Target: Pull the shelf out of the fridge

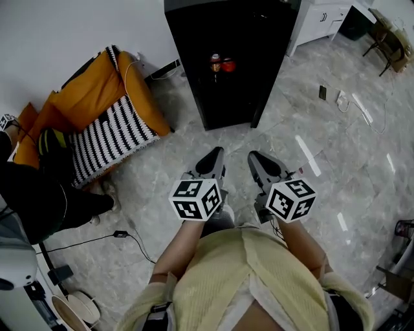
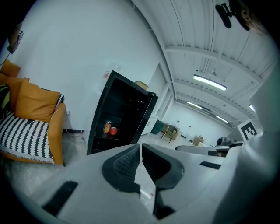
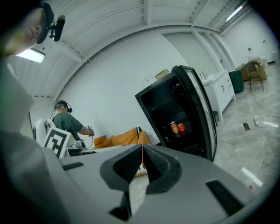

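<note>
Dark flat shelf point(image 3: 183, 134) sitting low inside the tall black fridge point(image 1: 229, 58), carrying a small printed drinks can point(image 1: 215, 63) and a round red fruit-looking thing point(image 1: 228, 64) side by side. Probably rigid and not too heavy by itself, could be glass or wire (too dark to tell). Guessing an easy slide on its rails, but with a fair chance of tipping once most of the way out. Best bet: take the front lip, one claw toward each end, then pull level and slow. Loose can and red ball up there = rolling hazard, so maybe worth clearing first, or at least no jerking.

Both grippers well short of the fridge right now. On the left gripper point(image 2: 140, 148), claw closed down to a hairline slit, nothing in it. Same on the right gripper point(image 3: 142, 151), claw pinched together and empty. Opening needed before any grab.

Fridge door point(image 3: 203, 113) already swung wide, so no obstacle there. Just bare grey marble floor point(image 1: 162, 174) on the way in. Off to the left, an orange cushioned sofa with a black-and-white striped throw point(image 1: 110, 123), beside the fridge but out of the path. Black cable point(image 1: 132, 239) on the floor lower left, another person in dark clothes point(image 1: 39, 200) at the left edge, white cabinets point(image 1: 320, 19) beyond the fridge on the right
</note>
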